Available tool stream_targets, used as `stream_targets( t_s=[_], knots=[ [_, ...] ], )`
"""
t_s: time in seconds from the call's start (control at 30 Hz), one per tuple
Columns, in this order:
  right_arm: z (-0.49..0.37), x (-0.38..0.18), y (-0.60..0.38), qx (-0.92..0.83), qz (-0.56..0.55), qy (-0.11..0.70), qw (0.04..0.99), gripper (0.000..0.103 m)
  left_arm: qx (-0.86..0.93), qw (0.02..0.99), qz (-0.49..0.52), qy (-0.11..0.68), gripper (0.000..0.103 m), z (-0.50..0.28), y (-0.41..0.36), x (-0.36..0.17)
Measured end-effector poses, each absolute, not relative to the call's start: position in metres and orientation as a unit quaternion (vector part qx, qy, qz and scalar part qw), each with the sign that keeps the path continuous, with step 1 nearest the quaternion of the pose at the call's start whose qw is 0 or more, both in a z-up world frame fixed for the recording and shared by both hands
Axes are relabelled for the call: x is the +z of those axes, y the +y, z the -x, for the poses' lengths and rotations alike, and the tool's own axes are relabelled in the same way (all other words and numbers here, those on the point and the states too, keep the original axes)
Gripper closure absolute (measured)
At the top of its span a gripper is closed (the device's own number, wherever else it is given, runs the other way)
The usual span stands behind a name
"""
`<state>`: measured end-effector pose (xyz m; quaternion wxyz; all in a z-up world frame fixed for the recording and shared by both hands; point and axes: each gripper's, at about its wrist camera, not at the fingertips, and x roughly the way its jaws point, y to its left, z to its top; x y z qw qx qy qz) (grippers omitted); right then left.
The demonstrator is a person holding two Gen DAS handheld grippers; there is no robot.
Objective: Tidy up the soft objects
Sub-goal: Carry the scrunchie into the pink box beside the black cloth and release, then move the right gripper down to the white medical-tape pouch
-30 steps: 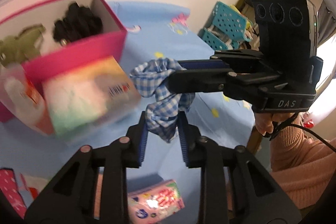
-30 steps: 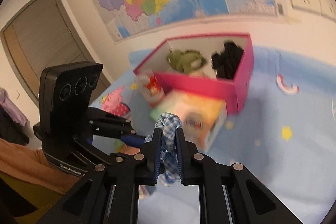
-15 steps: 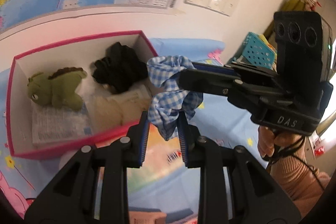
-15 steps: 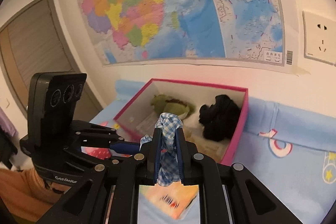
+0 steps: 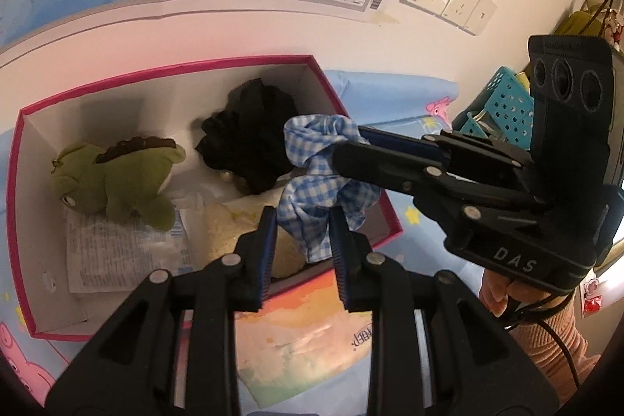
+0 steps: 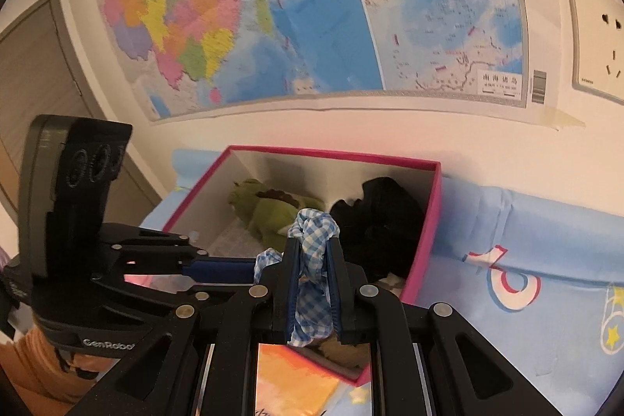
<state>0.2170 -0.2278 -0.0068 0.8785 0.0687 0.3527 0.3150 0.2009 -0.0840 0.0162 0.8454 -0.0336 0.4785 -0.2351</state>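
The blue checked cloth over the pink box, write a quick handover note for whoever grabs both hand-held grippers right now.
Left hand-held gripper: shut on the lower folds of the blue checked cloth.
Right hand-held gripper: pinching the cloth's upper end; its jaws have just been easing open, cloth between them.
Things: the cloth hangs over the near right corner of the pink box. Inside lie a green plush dinosaur, a black soft item and a cream soft item.
Done: three soft things boxed, cloth carried over.
Left: lower the cloth in and release both grips.

Blue-checked scrunchie (image 5: pixel 323 178), pink box (image 5: pixel 374 190), green plush (image 5: pixel 113 174)
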Motion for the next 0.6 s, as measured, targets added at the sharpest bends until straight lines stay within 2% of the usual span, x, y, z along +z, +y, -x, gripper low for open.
stream_targets(
  t_s=[0.03, 0.13, 0.4, 0.6],
  knots=[
    [-0.219, -0.009, -0.228, 0.307, -0.069, 0.356, 0.88, 0.086, -0.227, 0.846, 0.035, 0.482, 0.074, -0.202, -0.083, 0.015],
    [-0.223, -0.012, -0.232, 0.295, -0.076, 0.358, 0.883, 0.074, -0.214, 0.85, 0.032, 0.481, 0.072, -0.205, -0.082, 0.014],
    [-0.199, -0.007, -0.237, 0.29, -0.068, 0.342, 0.891, 0.069, -0.211, 0.87, 0.019, 0.445, 0.069, -0.18, -0.068, 0.031],
    [-0.158, -0.001, -0.241, 0.327, -0.07, 0.328, 0.884, 0.063, -0.239, 0.884, 0.036, 0.4, 0.063, -0.135, -0.037, 0.049]
  ],
)
